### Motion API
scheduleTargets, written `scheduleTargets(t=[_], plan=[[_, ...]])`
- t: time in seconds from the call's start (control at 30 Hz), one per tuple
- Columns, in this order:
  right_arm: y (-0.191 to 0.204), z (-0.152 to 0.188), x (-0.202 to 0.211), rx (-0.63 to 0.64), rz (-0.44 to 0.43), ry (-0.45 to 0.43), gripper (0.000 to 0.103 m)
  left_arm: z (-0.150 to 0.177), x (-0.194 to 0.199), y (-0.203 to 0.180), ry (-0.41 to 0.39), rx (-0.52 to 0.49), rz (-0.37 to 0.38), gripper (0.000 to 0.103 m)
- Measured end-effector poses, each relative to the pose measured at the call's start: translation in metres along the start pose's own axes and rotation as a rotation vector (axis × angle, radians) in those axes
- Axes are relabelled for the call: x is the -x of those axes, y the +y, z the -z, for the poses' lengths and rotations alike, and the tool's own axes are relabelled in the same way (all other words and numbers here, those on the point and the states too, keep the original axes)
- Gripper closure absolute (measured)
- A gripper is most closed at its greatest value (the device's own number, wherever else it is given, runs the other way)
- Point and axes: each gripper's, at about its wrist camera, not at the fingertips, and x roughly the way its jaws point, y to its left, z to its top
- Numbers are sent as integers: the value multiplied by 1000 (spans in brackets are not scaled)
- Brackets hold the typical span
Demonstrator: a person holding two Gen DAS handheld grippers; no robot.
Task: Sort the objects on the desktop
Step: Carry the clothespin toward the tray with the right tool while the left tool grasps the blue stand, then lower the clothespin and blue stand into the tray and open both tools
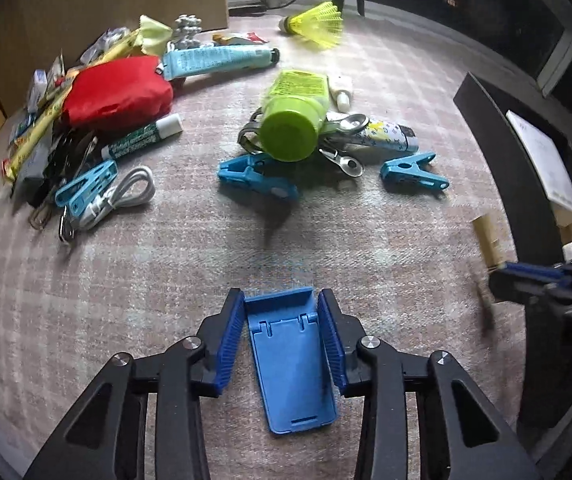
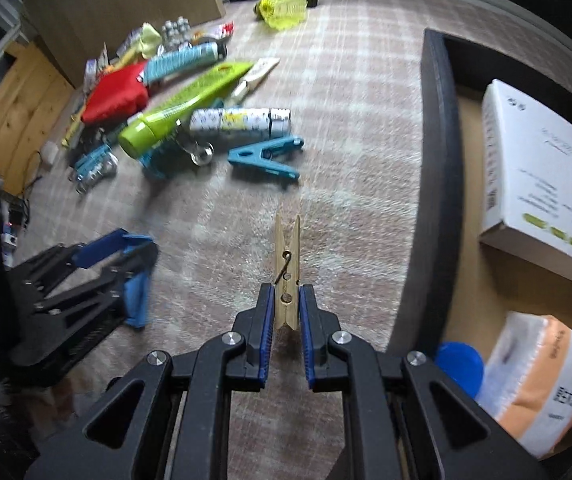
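Right gripper [image 2: 286, 300]: clamped on wooden clothespin [image 2: 287, 264], peg projecting ahead; dark bin [image 2: 431, 160] to its right, so delivery comes next. Left gripper [image 1: 282, 312]: flanks blue phone stand [image 1: 291, 364], seemingly pinching it; lift pending, remaining clutter ahead.
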Motion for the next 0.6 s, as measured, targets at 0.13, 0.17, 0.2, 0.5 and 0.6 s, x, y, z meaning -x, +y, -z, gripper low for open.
scheduleTargets(t=[0.13,0.17,0.2,0.5,0.6], plan=[[3,0,-8,17,6,12,90,3,3,17,9,39,46,67],[3,0,-8,18,2,11,90,1,4,16,10,45,53,67],[3,1,-8,17,0,10,90,2,5,18,11,51,59,68],[-10,1,39,-18,-18,-86,90,-11,30,4,-31,38,117,70],[-22,2,57,-50,-27,-122,90,-21,44,-13,-66,-9,137,70]])
